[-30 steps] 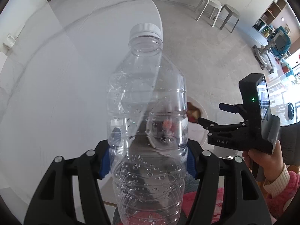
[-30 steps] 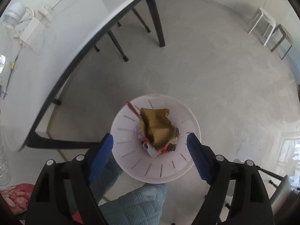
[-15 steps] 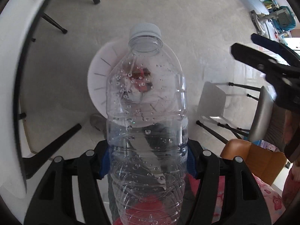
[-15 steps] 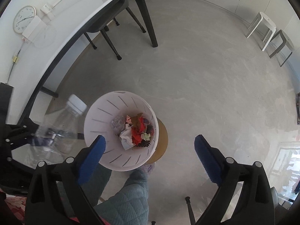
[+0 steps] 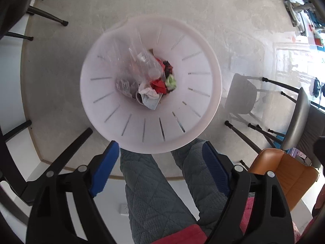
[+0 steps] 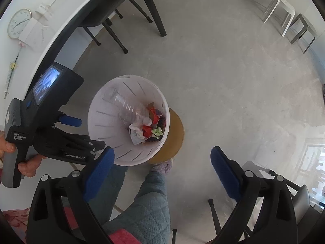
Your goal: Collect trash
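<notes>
**Bottle in bin**

Grey floor below. Left wrist: left gripper (image 5: 160, 168) just spread wide, nothing between pads, over white bin (image 5: 203, 122); clear bottle (image 5: 142, 65) inside, on trash.

Right wrist: right gripper (image 6: 162, 172) released, empty, beside bin.

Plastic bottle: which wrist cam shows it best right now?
The right wrist view: the plastic bottle shows nearly full length, lying slanted inside the white bin with its cap down in the trash. The left wrist view looks straight down on the plastic bottle, foreshortened and hard to separate from the bin wall.
</notes>
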`<state>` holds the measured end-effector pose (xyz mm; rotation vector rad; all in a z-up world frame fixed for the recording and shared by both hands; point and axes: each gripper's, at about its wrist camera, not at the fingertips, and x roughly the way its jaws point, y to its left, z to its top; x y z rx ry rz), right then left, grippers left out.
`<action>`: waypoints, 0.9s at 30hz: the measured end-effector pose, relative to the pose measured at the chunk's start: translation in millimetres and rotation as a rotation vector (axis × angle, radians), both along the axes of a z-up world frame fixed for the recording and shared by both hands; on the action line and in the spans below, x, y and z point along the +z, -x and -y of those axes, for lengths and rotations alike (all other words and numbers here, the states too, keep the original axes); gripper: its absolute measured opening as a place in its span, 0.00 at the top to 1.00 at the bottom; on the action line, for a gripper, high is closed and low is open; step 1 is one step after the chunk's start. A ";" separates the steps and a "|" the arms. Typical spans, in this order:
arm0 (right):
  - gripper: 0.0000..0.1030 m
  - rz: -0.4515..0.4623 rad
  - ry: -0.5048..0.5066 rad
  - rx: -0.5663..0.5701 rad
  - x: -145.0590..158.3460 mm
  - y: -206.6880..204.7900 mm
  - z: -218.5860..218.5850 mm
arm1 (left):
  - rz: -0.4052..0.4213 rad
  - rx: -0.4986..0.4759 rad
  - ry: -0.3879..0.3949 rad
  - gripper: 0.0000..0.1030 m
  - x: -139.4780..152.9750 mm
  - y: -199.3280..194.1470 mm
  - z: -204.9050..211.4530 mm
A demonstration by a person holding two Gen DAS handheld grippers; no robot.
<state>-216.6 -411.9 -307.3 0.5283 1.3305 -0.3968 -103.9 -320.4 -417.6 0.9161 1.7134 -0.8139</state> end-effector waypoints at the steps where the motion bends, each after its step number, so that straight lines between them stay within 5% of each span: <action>1: 0.08 0.006 0.004 0.004 2.2 -3.6 -1.4 | 0.010 0.002 0.011 0.21 8.2 0.3 -1.0; 12: 0.08 0.115 0.087 0.046 54.1 -35.7 -13.1 | 0.248 0.131 0.261 0.15 163.9 -15.2 -31.9; 27: 0.02 0.494 0.256 0.250 237.1 -135.7 -74.2 | 0.730 0.594 0.446 0.12 358.3 -118.7 -163.4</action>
